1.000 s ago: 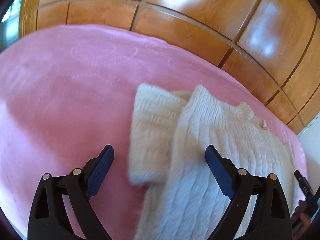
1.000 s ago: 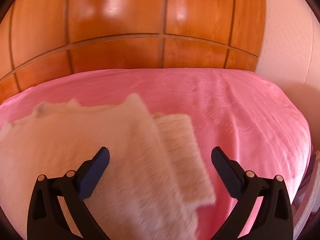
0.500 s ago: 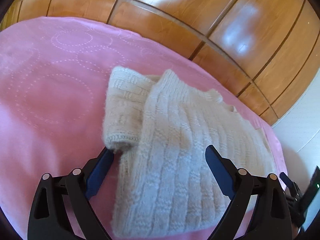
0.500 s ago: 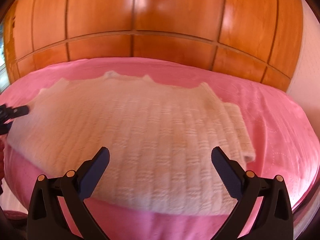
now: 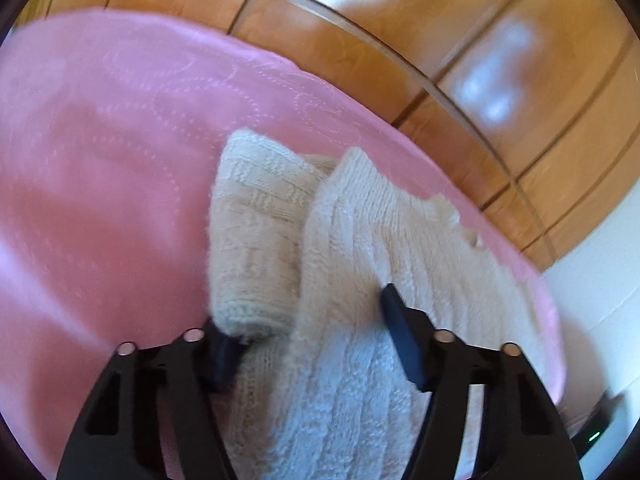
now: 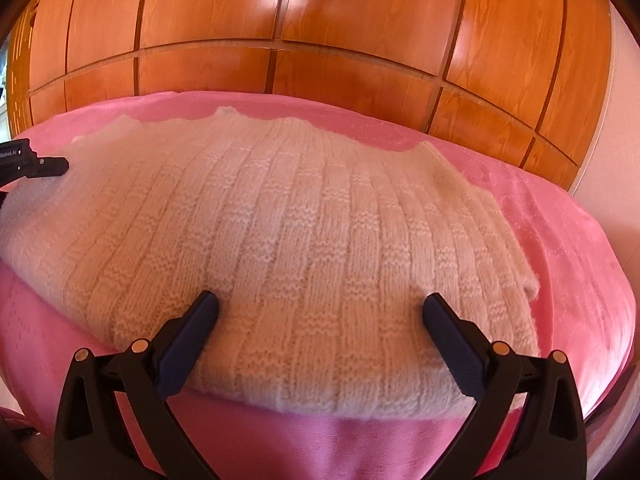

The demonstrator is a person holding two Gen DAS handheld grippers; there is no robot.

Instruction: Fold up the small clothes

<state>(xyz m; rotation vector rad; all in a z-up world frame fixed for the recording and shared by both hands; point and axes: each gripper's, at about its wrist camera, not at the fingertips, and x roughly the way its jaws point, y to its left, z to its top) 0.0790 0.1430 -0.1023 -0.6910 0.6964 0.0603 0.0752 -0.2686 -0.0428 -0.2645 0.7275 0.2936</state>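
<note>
Sweater [image 5: 344, 264] between closing left tool [image 5: 308, 324]

A bed [image 6: 568, 248] under a pink cover [image 5: 104, 168], stitched with dotted rings, fills the lower part of both views. Behind it stands a run of glossy orange-brown wooden panels [image 6: 360, 24], split by dark vertical seams and a horizontal rail (wardrobe doors or wall cladding, it is hard to tell). Soft white glare [image 5: 492, 84] from daylight sits on the varnish in several patches. A pale wall [image 5: 600, 284] meets the panels on the right. The left wrist view is blurred. At the far left edge of the right wrist view, a bright sliver [image 6: 3, 80] shows.
</note>
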